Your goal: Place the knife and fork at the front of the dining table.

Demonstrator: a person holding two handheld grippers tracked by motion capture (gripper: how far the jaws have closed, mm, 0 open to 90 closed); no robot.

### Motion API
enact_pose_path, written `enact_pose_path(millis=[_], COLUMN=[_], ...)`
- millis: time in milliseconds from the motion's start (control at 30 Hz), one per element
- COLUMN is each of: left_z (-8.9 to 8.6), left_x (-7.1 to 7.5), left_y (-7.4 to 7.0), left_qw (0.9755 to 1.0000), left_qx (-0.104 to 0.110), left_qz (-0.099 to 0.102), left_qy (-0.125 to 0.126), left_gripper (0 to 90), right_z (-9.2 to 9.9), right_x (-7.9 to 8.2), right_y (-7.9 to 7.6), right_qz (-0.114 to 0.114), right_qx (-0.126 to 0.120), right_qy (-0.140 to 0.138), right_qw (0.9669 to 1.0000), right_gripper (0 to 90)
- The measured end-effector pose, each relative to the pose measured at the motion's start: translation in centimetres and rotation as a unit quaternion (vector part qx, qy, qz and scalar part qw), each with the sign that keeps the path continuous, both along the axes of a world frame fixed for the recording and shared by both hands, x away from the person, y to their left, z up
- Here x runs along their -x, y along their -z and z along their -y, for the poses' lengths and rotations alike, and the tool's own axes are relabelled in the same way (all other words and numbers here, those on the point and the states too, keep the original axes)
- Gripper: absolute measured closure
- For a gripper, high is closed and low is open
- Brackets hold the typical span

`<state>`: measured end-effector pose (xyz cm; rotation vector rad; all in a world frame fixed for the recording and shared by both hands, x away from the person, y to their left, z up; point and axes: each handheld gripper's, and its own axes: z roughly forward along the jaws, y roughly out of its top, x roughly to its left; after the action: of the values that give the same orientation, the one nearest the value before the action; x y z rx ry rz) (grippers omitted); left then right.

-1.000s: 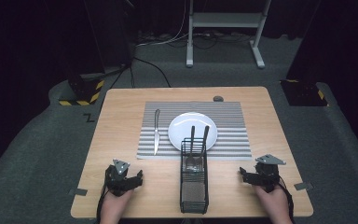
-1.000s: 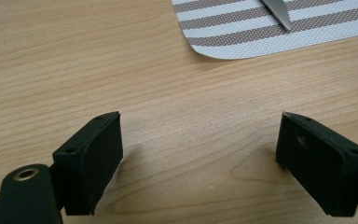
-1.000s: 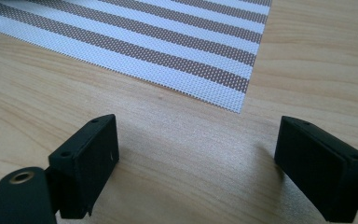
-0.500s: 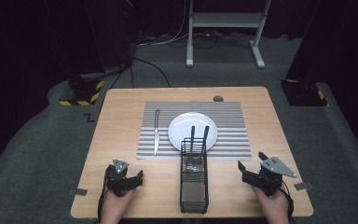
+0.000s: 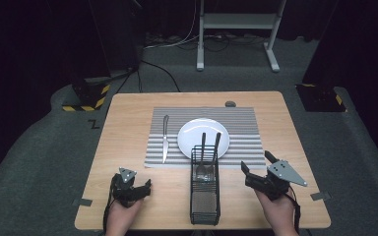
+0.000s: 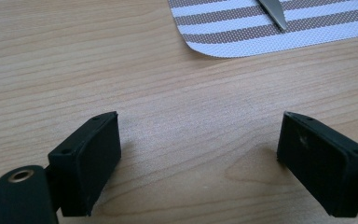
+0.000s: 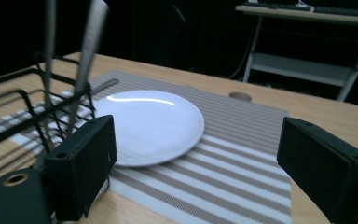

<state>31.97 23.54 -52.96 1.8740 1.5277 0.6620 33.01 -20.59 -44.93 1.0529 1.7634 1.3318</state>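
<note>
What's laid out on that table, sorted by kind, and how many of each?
Plates: 1, white plate
Placemats: 1, striped placemat
Knives: 1, knife
Wire caddies: 1, black wire caddy
Utensils standing in the caddy: 2, utensil handles
Hand-held grippers: 2, left gripper, right gripper
Total: 8

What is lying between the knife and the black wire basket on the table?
In the high view, only the striped grey-and-white placemat lies between the silver knife and the black wire basket. The round white plate sits farther back.
</note>
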Motion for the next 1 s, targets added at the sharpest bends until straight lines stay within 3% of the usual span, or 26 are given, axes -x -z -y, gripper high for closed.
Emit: enact_pose_path(millis=[200,467,600,633,700,1000], left_z=[0.0,0.0,0.0,0.0,0.0,0.0], left_x=[0.0,0.0,0.0,0.0,0.0,0.0], left_y=[0.0,0.0,0.0,0.0,0.0,0.0], left_qw=[1.0000,1.0000,1.0000,1.0000,1.0000,1.0000], left_qx=[-0.001,0.000,0.000,0.001,0.001,0.001], left_qz=[0.000,0.000,-0.001,-0.001,-0.001,-0.001], left_qy=[0.000,0.000,0.000,0.000,0.001,0.002], left_gripper=[13.4,13.4,13.4,13.3,13.4,13.4], right_z=[-2.8,-5.4,-6.7,-7.3,-7.7,-9.1], right_x=[-0.5,-1.6,-2.5,-2.9,-3.2,-4.4], right_y=[-1.4,-2.0,-2.2,-2.2,-2.2,-1.7], right_qz=[0.022,0.030,0.027,0.023,0.020,0.008], right_qx=[-0.002,-0.018,-0.033,-0.042,-0.047,-0.064], right_qy=[-0.018,-0.032,-0.043,-0.049,-0.055,-0.058], right_qw=[0.9996,0.9989,0.9982,0.9977,0.9972,0.9962], right_gripper=[13.3,21.3,29.5,36.5,40.6,68.4])
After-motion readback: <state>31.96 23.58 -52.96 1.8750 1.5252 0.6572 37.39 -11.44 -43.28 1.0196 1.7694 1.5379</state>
